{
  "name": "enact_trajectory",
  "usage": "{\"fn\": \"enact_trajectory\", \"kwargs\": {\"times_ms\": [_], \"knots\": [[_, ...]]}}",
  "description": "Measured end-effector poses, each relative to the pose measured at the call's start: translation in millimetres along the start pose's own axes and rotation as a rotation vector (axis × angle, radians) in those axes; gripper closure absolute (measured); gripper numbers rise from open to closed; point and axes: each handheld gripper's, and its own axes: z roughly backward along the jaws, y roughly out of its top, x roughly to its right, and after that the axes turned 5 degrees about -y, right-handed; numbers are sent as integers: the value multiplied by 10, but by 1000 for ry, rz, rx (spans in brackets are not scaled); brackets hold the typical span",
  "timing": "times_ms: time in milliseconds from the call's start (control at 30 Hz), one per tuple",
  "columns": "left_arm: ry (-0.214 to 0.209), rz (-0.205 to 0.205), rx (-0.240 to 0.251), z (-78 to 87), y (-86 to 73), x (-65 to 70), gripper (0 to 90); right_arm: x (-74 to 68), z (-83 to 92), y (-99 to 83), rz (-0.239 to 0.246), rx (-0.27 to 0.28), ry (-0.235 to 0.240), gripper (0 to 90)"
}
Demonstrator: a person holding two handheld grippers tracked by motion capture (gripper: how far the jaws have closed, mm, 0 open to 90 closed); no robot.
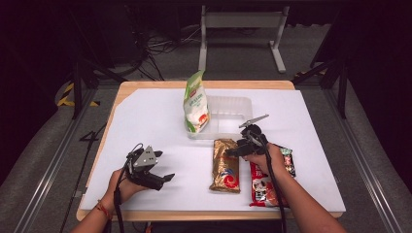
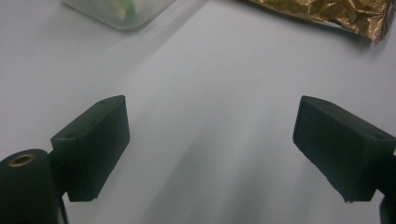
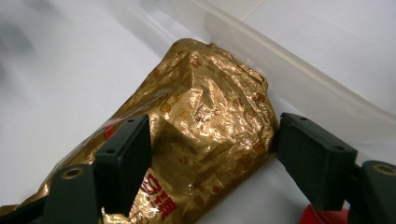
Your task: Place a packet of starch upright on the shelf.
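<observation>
The right claw (image 1: 233, 151) is spread wide, its two black jaws standing on either side of the upper end of a crinkled gold foil snack packet (image 3: 196, 135) with red print. In the right gripper view the left jaw overlaps the packet's edge and the right jaw sits just beside its other flank; whether either jaw presses the foil I cannot tell. The packet lies flat on the white sheet covering the wooden table (image 1: 145, 126). Just beyond this claw runs the rim of a clear shallow plastic tray (image 1: 233, 104); the packet's top nearly meets that rim. To the right of the claw, under the person's right hand (image 1: 267, 158), lies a red printed snack packet (image 1: 262, 187), flat on the sheet beside the gold one.

A white and green pouch (image 1: 196, 104) stands upright at the tray's left end, farther off from the right claw.

The left claw (image 2: 210, 135) is also wide apart and holds nothing, with bare white sheet between its jaws. Ahead of it, well apart, a corner of the tray and the end of the gold packet show.
</observation>
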Motion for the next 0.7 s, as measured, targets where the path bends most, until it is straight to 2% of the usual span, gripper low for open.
{"fn": "enact_trajectory", "kwargs": {"times_ms": [167, 200, 267, 433, 600, 700], "knots": [[-4, -6, -12, -20, 3, 12, 116, 38, -51, 25, -30, -24, 29, 231], [-2, -7, -13, -20, 4, 14, 117, 57, -67, 30, -46, -34, 38, 205], [-1, -8, -11, -16, 4, 11, 117, 82, -82, 33, -70, -38, 37, 211], [-7, -8, -16, -32, 0, 7, 117, 70, -94, 45, -74, -39, 39, 195], [-9, -16, -20, -37, 4, 19, 117, 31, -121, 70, -59, -38, 36, 231], [-8, -15, -24, -40, 3, 14, 118, 15, -128, 77, -57, -37, 34, 309]]}}
